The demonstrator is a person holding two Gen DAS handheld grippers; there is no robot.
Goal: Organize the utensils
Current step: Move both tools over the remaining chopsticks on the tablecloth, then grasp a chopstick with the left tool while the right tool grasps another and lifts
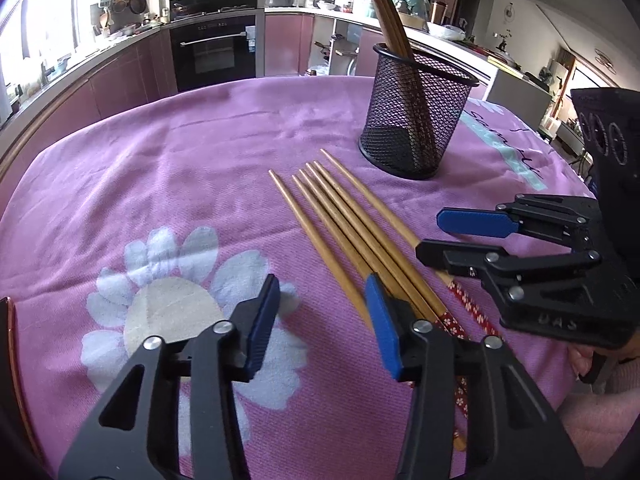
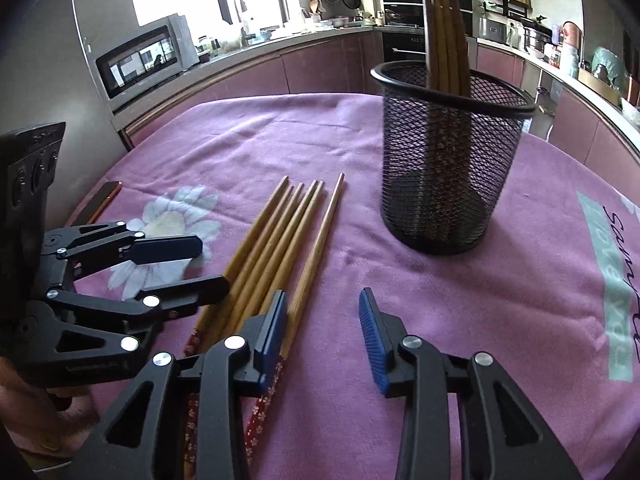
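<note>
Blue pads of the left tool point(image 1: 326, 322) sit nearest the lens, spread apart with nothing pinched, its right-hand pad resting at the patterned ends of the loose chopsticks point(image 1: 344, 236). Six of them lie side by side on the purple cloth point(image 1: 192, 184) over the bench, tips pointing toward the mesh cup point(image 1: 416, 120), which already holds several upright chopsticks point(image 1: 384, 12). Across the bundle, the right tool point(image 2: 324, 328) is also spread and empty, one pad over the sticks' handle ends.

Risks, as I judge them: the sticks touch one another, so a closing pad could catch two or nudge the neighbours askew or off the bench edge. Both tools crowd the same ends and could knock together. A stick pinched near its end would droop, strike the cup's rim and tip that light cup.
</note>
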